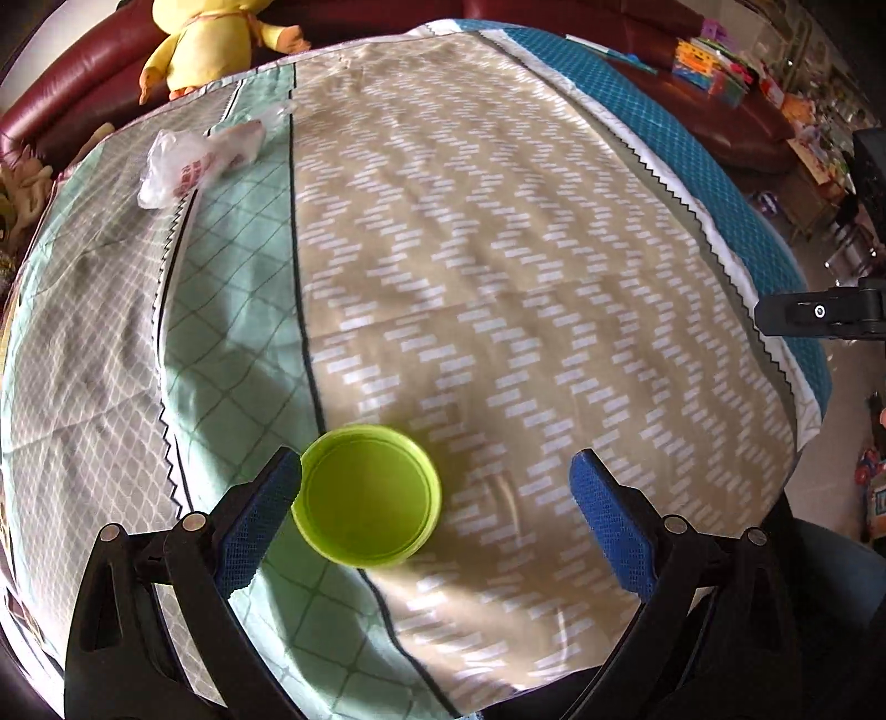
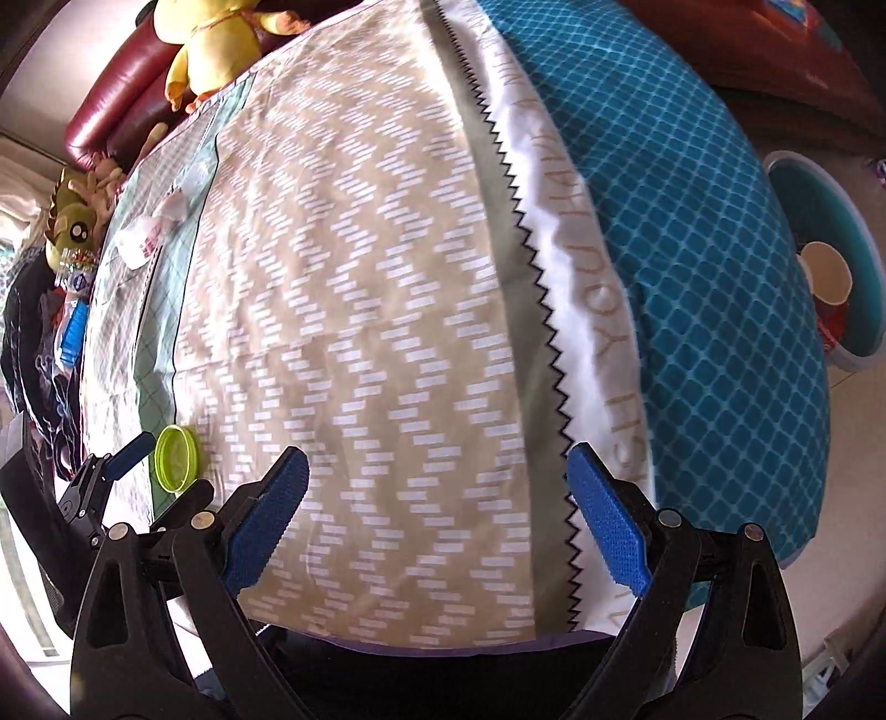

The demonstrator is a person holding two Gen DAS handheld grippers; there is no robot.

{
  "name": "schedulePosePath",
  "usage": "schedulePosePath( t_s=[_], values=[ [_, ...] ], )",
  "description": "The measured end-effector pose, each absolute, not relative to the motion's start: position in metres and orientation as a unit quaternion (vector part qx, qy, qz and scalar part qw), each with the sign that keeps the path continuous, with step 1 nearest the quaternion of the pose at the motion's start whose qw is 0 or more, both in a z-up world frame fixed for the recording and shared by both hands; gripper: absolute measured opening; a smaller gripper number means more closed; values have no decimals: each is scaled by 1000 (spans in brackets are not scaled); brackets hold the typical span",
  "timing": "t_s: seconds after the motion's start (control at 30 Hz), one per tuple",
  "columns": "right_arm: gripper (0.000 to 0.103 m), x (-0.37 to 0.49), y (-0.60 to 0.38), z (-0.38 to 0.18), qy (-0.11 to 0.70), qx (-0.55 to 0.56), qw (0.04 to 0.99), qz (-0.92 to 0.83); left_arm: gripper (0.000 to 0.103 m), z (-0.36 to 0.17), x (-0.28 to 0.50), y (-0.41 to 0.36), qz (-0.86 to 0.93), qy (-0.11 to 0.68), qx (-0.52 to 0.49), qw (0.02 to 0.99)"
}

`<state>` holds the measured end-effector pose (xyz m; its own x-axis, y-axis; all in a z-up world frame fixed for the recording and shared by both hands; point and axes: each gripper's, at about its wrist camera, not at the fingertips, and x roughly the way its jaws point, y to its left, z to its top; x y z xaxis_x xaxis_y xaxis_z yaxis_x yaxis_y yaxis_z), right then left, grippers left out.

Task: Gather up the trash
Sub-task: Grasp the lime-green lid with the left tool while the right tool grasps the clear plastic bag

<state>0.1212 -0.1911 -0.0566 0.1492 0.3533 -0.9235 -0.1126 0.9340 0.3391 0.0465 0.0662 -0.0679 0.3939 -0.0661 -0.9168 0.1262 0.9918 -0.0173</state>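
Note:
A lime green plastic lid [image 1: 365, 495] lies open side up on the patterned bedcover [image 1: 498, 249]. My left gripper [image 1: 437, 498] is open around it, and the lid's left rim touches the left blue pad [image 1: 266, 515]; the right pad stands well clear. A crumpled clear plastic bag [image 1: 194, 160] with red print lies far back on the left. In the right wrist view my right gripper [image 2: 437, 498] is open over the beige cloth, holding nothing. The lid [image 2: 177, 457], the left gripper [image 2: 163, 471] and the bag [image 2: 149, 232] appear to its left.
A teal bin with a white rim [image 2: 855, 354] stands on the floor to the right of the bed, with a paper cup [image 2: 825, 277] inside. A yellow plush duck [image 1: 210, 44] sits on the red sofa [image 1: 72, 88] behind. Bottles and toys [image 2: 72, 266] crowd the left side.

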Motion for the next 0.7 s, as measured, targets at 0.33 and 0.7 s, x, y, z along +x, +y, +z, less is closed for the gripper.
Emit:
schedulePosePath(
  t_s=[0.33, 0.7],
  values=[
    [90, 117, -147, -62, 645, 54, 741, 179, 90, -76, 33, 89, -54, 539, 23, 841],
    [90, 141, -102, -76, 660, 26, 728, 185, 56, -69, 44, 110, -43, 512, 5, 858]
  ],
)
